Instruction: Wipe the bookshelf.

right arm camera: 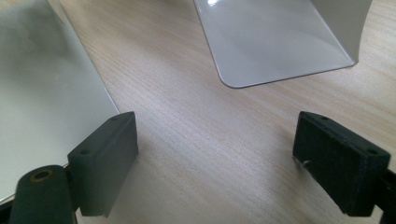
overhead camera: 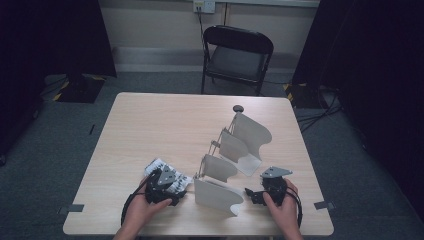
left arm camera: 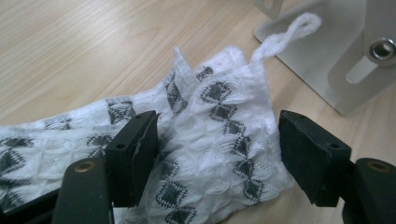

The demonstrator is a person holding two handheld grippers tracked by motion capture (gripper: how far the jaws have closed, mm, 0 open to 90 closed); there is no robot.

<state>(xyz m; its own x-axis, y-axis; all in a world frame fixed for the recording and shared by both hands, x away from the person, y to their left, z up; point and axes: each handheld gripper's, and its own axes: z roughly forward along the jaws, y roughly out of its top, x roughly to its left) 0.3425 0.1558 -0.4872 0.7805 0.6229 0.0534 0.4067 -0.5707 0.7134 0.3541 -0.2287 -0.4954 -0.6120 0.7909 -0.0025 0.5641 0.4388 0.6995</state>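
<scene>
Notably, the waffle-textured white cloth [left arm camera: 205,140] with black diamond motifs lies crumpled between the left gripper's [left arm camera: 217,156] parted jaws; the right gripper [right arm camera: 215,163] rests low, jaws spread over bare wood table [right arm camera: 210,154] beside curved metal plates [right arm camera: 275,42].

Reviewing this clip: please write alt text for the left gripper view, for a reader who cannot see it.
The left hand-held gripper hangs over a crumpled white cloth with a dark woven pattern, its black jaws standing apart on either side of a raised fold. The cloth lies on a light wooden table, its small loop reaching toward a grey metal rack at upper right.
</scene>
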